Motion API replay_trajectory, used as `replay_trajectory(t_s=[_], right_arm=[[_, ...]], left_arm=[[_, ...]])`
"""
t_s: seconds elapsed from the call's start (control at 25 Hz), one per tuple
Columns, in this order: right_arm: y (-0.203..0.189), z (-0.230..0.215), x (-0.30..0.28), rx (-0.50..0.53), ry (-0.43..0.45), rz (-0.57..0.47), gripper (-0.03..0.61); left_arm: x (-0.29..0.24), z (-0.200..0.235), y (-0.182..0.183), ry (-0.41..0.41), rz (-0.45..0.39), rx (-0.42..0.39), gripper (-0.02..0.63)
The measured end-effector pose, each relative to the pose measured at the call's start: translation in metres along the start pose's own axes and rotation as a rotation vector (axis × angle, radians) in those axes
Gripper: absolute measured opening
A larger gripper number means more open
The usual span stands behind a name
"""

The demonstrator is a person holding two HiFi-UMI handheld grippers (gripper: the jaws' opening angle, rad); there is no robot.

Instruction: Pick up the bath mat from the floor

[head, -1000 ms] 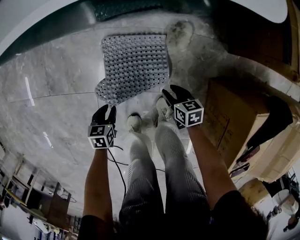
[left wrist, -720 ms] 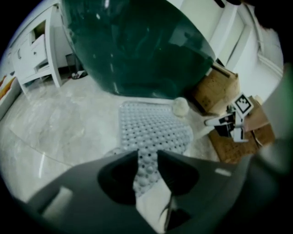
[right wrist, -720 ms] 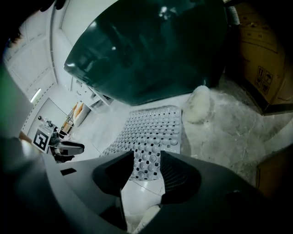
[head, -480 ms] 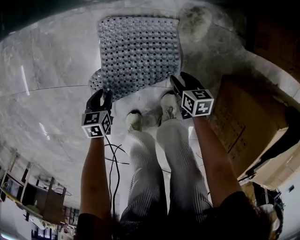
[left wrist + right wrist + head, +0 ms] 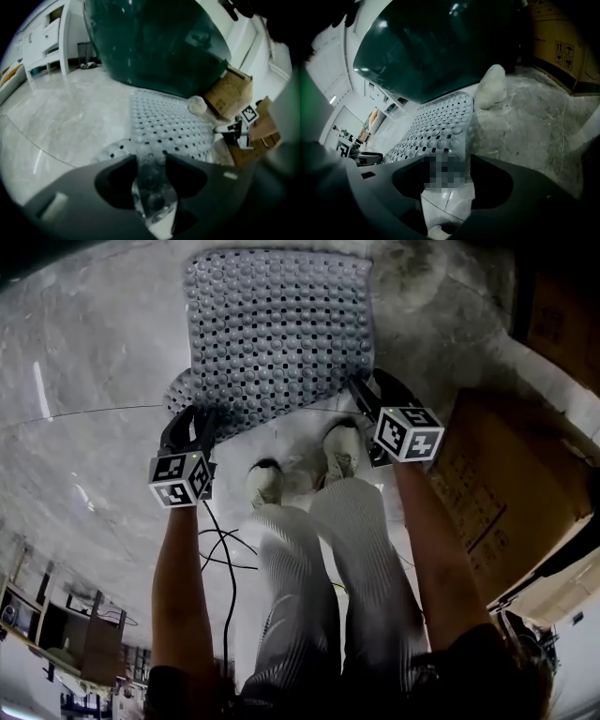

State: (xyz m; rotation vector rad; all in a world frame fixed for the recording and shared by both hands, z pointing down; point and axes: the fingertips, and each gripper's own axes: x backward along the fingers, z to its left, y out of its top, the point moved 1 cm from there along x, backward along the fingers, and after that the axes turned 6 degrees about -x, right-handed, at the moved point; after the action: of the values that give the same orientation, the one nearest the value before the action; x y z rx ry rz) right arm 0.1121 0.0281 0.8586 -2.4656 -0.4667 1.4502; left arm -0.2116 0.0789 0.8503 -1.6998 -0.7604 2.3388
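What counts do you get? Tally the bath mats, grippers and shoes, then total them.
Bath mat: 1
Grippers: 2, left gripper and right gripper, jaws just opened wider, at the mat's near edge
Shoes: 2
Total: 5

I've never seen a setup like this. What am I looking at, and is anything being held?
There is no robot here. A person stands on a pale stone floor with a hand-held gripper in each hand, and the patterned cubes are part of them. One picture comes from a camera on the person's head, looking down past the legs. The other two come from cameras riding on the left gripper and the right gripper, looking along their fingers. On the floor lies a grey, bumpy bath mat full of holes, with a cardboard box to its right. Both pairs of fingers have just been opening, and the mat's near edge shows between them. Nothing is gripped yet.
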Motion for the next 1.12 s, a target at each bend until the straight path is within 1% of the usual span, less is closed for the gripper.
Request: replay_trajectory(t_s=[0.2, 0.4, 0.6, 0.68, 0.76, 0.8, 0.88, 0.96, 1.04, 1.08, 1.12], right_arm=[[0.000, 0.003, -0.010, -0.001, 0.066, 0.005, 0.257], [0.001, 0.001, -0.019, -0.018, 0.091, 0.023, 0.272], [-0.005, -0.003, -0.023, -0.049, 0.101, 0.041, 0.272], [-0.005, -0.002, -0.024, -0.064, 0.113, 0.044, 0.272], [-0.003, 0.002, -0.023, -0.068, 0.127, 0.041, 0.260], [-0.002, 0.004, -0.021, -0.063, 0.131, 0.037, 0.240], [0.000, 0.007, -0.017, -0.050, 0.130, 0.035, 0.236], [0.001, 0.009, -0.014, -0.038, 0.126, 0.041, 0.225], [0.002, 0.011, -0.010, -0.026, 0.121, 0.049, 0.213], [0.003, 0.013, -0.008, -0.022, 0.122, 0.050, 0.207], [0.005, 0.016, -0.005, -0.016, 0.126, 0.050, 0.197]], left_arm=[[-0.008, 0.001, -0.006, -0.008, -0.010, 0.030, 0.202], [-0.010, 0.005, -0.006, -0.006, -0.025, 0.045, 0.222], [-0.016, 0.008, -0.012, -0.025, -0.013, 0.104, 0.262], [-0.018, 0.009, -0.012, -0.040, -0.013, 0.119, 0.262], [-0.018, 0.007, -0.011, -0.057, -0.014, 0.136, 0.243], [-0.018, 0.006, -0.010, -0.064, -0.013, 0.155, 0.239], [-0.016, 0.006, -0.009, -0.069, -0.010, 0.201, 0.236], [-0.013, 0.006, -0.006, -0.066, -0.011, 0.229, 0.235], [-0.008, 0.011, -0.001, -0.040, -0.018, 0.239, 0.223], [-0.003, 0.016, 0.001, -0.017, -0.029, 0.251, 0.175], [0.002, 0.021, 0.004, 0.006, -0.044, 0.268, 0.109]])
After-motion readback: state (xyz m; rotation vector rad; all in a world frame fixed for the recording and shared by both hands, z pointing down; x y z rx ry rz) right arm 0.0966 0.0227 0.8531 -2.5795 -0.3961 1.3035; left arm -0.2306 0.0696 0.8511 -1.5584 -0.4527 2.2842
